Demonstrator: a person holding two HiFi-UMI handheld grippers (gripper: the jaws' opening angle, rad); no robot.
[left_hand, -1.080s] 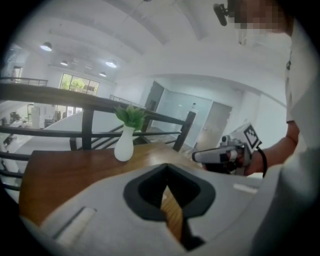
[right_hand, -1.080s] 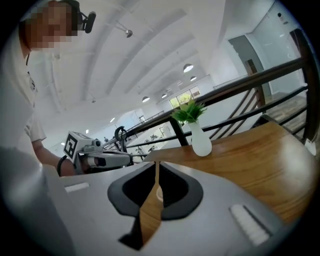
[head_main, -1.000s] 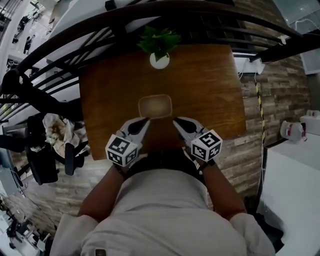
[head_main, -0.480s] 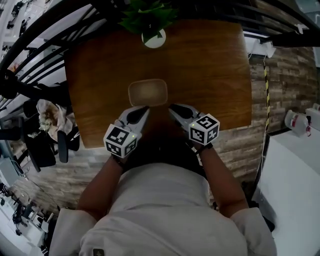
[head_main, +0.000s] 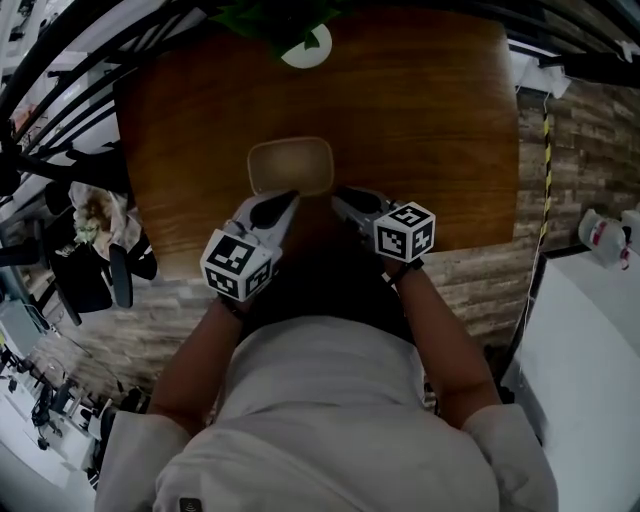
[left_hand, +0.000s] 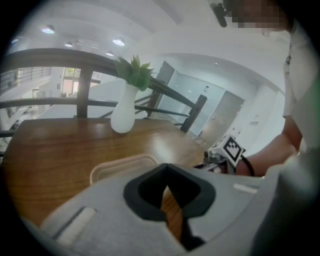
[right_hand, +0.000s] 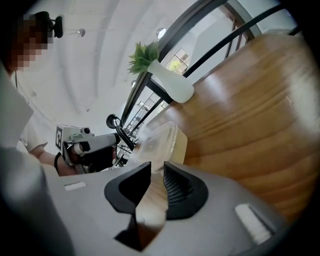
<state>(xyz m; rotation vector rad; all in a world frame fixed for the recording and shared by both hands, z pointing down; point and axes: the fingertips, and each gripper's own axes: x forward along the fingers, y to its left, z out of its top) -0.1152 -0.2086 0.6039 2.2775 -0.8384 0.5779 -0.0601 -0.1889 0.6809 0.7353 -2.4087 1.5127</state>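
At the near edge of the wooden bench (head_main: 420, 120), lower middle of the head view, both tools sit close to a shallow clear container (head_main: 290, 165) lying flat at centre. The left hand-held gripper (left_hand: 166, 174) is closed on nothing, by the container's near left corner. The right hand-held gripper (right_hand: 157, 169) is parted a crack and empty, with the rim just beyond its tips. I'd call this an approach; gripping the rim would need wider jaws. No writing is legible, only square markers (head_main: 405, 232) on the cubes.
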